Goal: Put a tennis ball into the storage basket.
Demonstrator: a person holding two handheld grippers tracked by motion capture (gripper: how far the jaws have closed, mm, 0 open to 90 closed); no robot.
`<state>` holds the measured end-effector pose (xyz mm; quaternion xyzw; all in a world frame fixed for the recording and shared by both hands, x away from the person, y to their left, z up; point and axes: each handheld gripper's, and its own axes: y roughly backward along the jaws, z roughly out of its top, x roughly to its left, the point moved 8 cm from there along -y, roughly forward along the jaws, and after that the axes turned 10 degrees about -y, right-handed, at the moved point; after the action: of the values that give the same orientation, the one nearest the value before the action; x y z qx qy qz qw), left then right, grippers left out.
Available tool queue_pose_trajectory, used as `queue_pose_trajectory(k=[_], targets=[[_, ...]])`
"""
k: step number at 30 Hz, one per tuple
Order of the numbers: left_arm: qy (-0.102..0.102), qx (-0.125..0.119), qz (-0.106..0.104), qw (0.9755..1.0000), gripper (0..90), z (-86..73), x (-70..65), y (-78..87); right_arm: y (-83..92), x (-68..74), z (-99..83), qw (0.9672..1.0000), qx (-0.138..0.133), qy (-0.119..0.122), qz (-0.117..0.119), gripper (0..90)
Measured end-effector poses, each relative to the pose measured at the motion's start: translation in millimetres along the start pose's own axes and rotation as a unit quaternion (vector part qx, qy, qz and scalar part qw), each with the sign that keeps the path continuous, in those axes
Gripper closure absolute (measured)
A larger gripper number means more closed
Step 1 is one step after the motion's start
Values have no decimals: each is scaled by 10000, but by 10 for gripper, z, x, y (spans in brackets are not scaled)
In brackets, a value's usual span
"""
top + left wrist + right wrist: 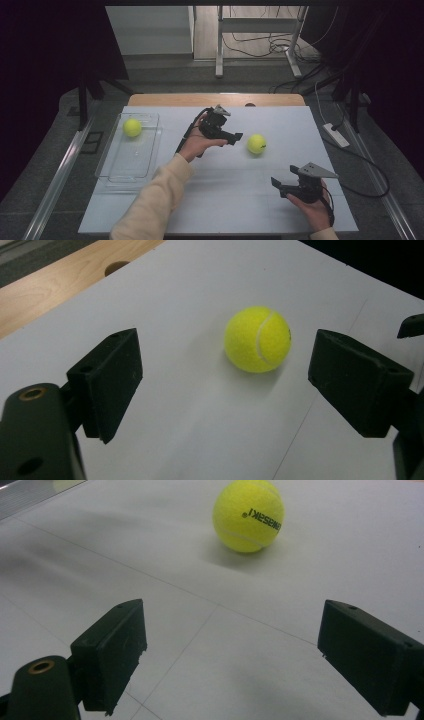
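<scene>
A yellow tennis ball [256, 144] lies on the white table top right of centre. My left gripper [236, 138] is held just to its left, pointing at it, jaws open and empty. In the left gripper view the ball [258, 339] sits a short way beyond the two black jaws, nearer the right one. My right gripper [278, 185] rests near the front right of the table, open and empty. In the right gripper view the same ball [248, 515] lies well ahead of the jaws. A second tennis ball [132, 127] sits in a clear tray [125, 167].
The clear tray stands at the table's left side. A wooden strip [215, 99] runs along the table's far edge. A white power strip [336, 135] and cables lie on the floor to the right. Table legs [219, 45] stand beyond.
</scene>
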<state>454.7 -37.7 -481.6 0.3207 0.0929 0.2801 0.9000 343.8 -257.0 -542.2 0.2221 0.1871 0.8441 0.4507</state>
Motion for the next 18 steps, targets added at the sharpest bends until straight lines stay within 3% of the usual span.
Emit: queue_pose_trajectory(k=[18], targets=[[-40,100,-142,9998,151,70,-39,-199,-6,2,0,10000,2,-11,17,123]])
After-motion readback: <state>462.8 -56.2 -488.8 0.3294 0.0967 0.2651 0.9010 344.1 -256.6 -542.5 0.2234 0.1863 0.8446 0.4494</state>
